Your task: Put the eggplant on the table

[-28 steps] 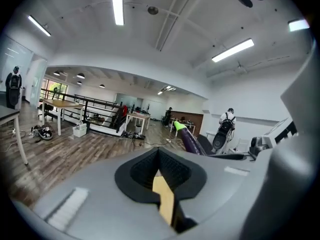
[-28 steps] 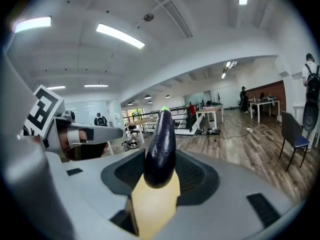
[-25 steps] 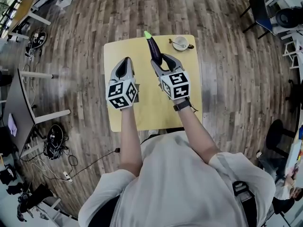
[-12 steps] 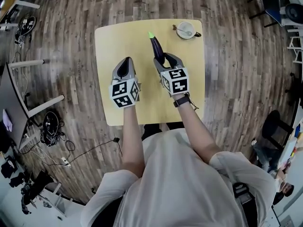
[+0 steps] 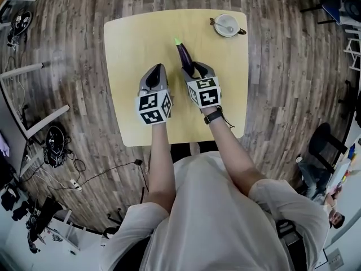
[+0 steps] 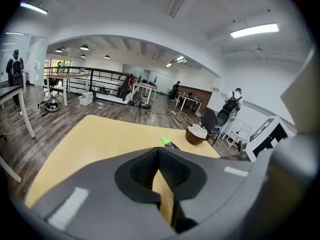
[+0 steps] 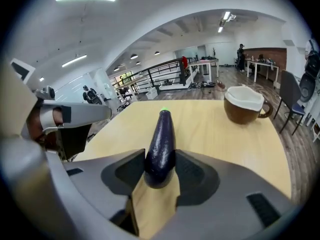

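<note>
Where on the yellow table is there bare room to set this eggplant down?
The table is bare along its left side, outside the left gripper, and from the tip of the eggplant to the far edge. Crowded: the far-right corner with the cup, and the middle, around the right gripper.

Yellow table [image 5: 135,66]; brown cup [image 5: 228,25] stands near its corner.

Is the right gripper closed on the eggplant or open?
Closed on it: the right gripper has a jaw pressed against each side of the eggplant.
</note>
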`<state>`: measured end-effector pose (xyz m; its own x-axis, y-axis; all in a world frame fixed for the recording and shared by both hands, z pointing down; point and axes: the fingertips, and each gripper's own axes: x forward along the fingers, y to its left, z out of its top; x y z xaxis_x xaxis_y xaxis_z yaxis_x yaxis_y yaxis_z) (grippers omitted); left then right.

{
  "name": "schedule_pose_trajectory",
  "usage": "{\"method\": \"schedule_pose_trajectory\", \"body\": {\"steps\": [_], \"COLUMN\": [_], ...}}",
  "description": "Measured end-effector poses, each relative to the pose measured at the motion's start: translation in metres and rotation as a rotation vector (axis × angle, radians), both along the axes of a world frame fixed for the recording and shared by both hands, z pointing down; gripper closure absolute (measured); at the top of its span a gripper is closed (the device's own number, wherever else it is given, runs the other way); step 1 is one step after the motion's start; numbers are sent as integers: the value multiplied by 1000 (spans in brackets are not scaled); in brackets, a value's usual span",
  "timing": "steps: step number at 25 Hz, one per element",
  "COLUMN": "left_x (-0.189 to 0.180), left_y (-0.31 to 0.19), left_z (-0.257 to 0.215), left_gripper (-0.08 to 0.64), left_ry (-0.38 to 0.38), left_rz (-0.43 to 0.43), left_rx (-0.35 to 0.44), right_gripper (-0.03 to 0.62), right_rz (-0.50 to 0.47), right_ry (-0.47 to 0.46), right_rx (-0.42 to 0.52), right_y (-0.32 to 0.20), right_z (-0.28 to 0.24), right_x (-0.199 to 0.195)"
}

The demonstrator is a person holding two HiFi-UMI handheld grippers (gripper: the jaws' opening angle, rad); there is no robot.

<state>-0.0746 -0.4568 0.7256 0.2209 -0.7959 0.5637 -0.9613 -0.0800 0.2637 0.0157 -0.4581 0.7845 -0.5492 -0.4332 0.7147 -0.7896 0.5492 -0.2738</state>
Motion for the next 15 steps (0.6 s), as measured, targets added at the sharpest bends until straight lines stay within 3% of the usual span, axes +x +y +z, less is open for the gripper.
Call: {"method": "schedule_pose_trajectory", "body": {"steps": [8, 15], "left_x": [0, -2], "left_y": [9, 17], "left_z": [15, -1], "left_gripper": [551, 551], "left_ry": [0, 0], "left_rz": [17, 16], "left_rx": [-30, -15], "right_gripper": [399, 375], "right_rz": [-38, 3], "right_ry": [38, 35], "right_rx": [-30, -26], "right_y": [-2, -2], "right_z": [19, 17], "right_x": [2, 4]}}
